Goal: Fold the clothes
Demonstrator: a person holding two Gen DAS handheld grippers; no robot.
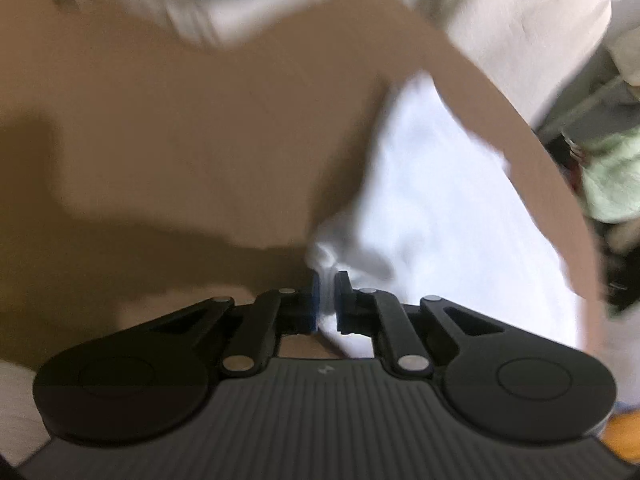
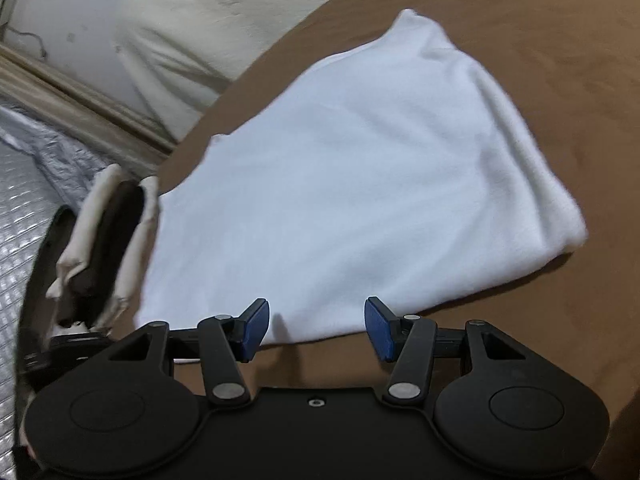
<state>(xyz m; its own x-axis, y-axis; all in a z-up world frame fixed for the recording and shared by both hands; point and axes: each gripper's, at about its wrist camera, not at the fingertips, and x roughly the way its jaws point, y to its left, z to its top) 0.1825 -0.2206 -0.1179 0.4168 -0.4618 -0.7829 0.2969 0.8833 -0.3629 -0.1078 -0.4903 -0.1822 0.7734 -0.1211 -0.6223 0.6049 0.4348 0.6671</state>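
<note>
I see left tongs [image 1: 327, 300] clamped on a corner of the white folded cloth garment [image 2: 360, 168] on the round brown worktop [image 2: 560, 60]; right tongs [image 2: 317, 330] apart, empty, at its near edge.

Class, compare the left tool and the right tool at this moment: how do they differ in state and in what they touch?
The left tool is shut, its blue pads pinching an edge of the white garment; the right tool is open with nothing between its pads. The left tool's view is blurred; the right tool's view is sharp. Both have black linkages and blue pads, and both are over the brown table.
</note>
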